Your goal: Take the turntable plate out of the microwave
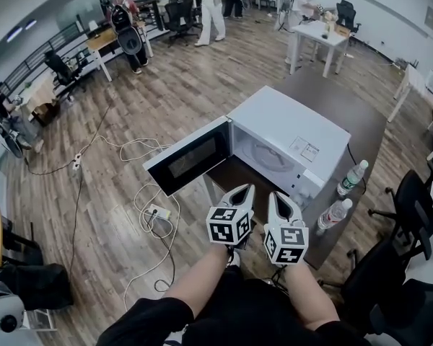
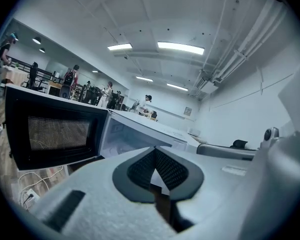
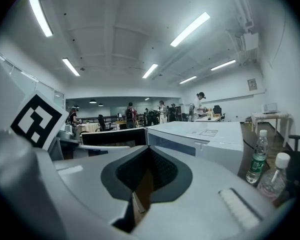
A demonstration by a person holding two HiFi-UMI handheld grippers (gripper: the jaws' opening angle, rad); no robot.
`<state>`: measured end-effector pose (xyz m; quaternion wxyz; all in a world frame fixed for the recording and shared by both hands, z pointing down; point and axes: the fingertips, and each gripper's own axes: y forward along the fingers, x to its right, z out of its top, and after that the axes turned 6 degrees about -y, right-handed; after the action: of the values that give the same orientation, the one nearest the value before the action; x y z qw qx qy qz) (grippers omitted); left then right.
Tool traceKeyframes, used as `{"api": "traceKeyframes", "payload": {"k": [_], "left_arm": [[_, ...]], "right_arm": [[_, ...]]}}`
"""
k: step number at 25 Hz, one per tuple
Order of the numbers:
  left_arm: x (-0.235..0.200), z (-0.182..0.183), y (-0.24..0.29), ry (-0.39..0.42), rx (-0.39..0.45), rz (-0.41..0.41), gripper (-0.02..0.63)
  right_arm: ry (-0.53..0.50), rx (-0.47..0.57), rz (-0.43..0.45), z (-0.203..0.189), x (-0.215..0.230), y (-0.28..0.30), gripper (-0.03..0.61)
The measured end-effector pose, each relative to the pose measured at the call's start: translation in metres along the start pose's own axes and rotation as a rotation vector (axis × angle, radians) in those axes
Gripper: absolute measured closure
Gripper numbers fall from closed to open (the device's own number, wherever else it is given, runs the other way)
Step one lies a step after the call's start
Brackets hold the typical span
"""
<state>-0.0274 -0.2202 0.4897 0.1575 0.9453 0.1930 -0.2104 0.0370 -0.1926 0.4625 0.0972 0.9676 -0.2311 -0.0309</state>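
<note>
A big room with a wood floor (image 1: 130, 114) spreads out behind, with people standing and sitting at tables along the far side. At the left, white cables (image 1: 141, 193) loop across the floor to a power strip (image 1: 159, 212). A dark surface (image 1: 361, 132) carries a white microwave (image 1: 296, 125). Its door (image 1: 191, 157) is swung wide open to the left, with the dark window facing the person. The plate (image 1: 270, 157) lies inside the open cavity as a pale round shape on the cavity floor, and neither tool touches it. In front of the cavity, the left gripper (image 1: 243, 190) and the right gripper (image 1: 276, 196) are held side by side, close together, both pointing at the opening and short of it. The left gripper view shows its jaws pressed together with nothing between them, and the open door and cavity lie ahead of them. The right gripper view shows the same: its jaws are together and empty, with the microwave's white top and front ahead. To the right of the microwave, two clear bottles stand on the surface near its edge, one with a green label (image 1: 352, 177) and one nearer the person (image 1: 333, 215). Black chairs (image 1: 408, 200) crowd the right side.
</note>
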Motion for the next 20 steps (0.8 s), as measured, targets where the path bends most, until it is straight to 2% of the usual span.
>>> {"api": "traceKeyframes", "payload": {"k": [10,17,20], "left_arm": [[-0.049,0.026,0.049,-0.025,-0.04,-0.029,0.605],[-0.084,0.029,0.078,-0.046,-0.085,-0.04,0.605],[-0.096,0.027,0.086,-0.081,-0.1,-0.036,0.605]], "right_arm": [[-0.024,-0.03,-0.03,0.011,-0.003,0.067,0.569],[-0.013,-0.066,-0.063,0.006,0.0,0.106,0.569],[-0.024,-0.081,-0.063,0.003,-0.004,0.115,0.569]]}}
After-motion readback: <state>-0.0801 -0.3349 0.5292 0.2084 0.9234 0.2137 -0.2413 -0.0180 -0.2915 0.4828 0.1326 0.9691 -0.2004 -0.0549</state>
